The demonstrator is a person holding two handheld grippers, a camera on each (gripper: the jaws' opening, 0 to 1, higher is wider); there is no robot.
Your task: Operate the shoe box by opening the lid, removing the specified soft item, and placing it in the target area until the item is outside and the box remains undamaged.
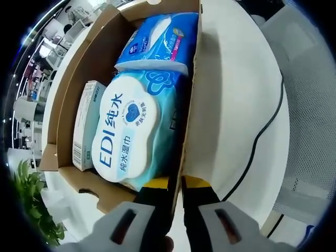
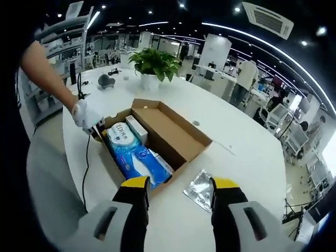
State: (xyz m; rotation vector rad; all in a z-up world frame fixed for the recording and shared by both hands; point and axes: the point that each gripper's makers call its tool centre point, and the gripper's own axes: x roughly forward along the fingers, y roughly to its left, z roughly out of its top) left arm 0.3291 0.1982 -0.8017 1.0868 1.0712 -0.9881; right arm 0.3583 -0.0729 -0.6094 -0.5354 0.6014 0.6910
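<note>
The shoe box [image 2: 157,134] stands open on the white round surface [image 2: 247,168], with its lid folded back on the far right side. Inside it, along the left wall, lie three things. A pack of wet wipes [image 1: 128,131] with a white oval lid lies in one end, and a blue soft pack of tissues [image 1: 157,39] lies next to it in the other end, touching it. A small white carton [image 1: 86,123] stands on its edge between the wipes and the box wall. The rest of the box floor is bare brown cardboard.

The wet wipes pack lies flat with its lid up, and its long axis runs along the length of the box; the tissue pack is in line with it.

The left gripper [image 1: 176,184] has its fingers clenched on the thin cardboard wall of the box, just beside the wipes pack. In the right gripper view a gloved hand [image 2: 86,113] holds this gripper at the far left corner of the box.

The right gripper [image 2: 178,191] hovers above the surface near the box with its fingers released and nothing between them. A small silver packet [image 2: 199,189] lies on the surface near the box. A cable [image 1: 262,131] runs over the surface, and a green plant [image 2: 155,63] stands far behind.
</note>
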